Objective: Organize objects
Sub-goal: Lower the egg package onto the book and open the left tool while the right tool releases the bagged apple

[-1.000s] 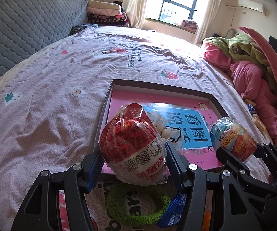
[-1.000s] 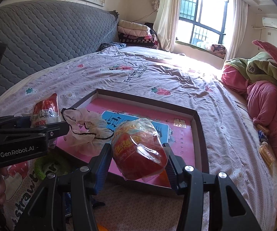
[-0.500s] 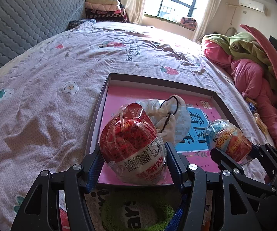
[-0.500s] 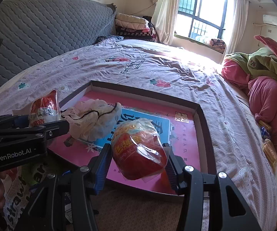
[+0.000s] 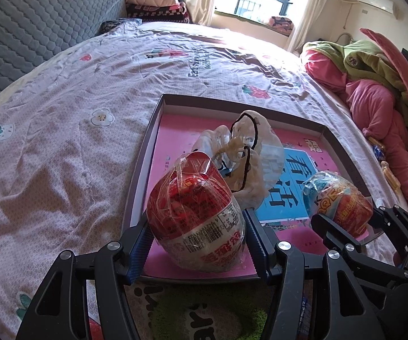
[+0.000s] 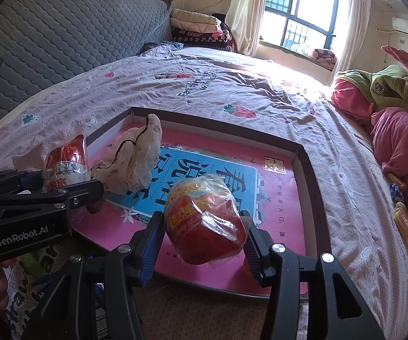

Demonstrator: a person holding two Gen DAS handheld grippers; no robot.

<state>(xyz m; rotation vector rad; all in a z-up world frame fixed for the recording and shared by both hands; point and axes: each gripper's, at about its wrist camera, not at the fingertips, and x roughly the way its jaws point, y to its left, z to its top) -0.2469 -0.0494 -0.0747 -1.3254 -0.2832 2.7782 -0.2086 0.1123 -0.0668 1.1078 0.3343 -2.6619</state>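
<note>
My left gripper [image 5: 196,233] is shut on a red and white wrapped egg-shaped snack [image 5: 195,218], held over the near left part of the pink box lid [image 5: 175,130]. My right gripper [image 6: 202,233] is shut on a red and blue wrapped egg snack [image 6: 204,221], held over the lid's near edge [image 6: 311,170]. Each gripper shows in the other's view: the right one [image 5: 342,218], the left one [image 6: 65,181]. A crumpled cream cloth with a black cord [image 5: 246,158] lies inside the lid [image 6: 135,153].
The lid lies on a lilac bedspread [image 5: 62,141]. A green fuzzy ring [image 5: 204,317] and a printed bag lie below my left gripper. Pink and green bedding [image 5: 379,90] is piled at the right. Small snack packets [image 6: 399,212] lie by the pile. A grey headboard [image 6: 48,42] stands at the left.
Both grippers have moved forward over the box lid, each keeping its snack. The lid and the cloth now sit closer and lower in both views.
</note>
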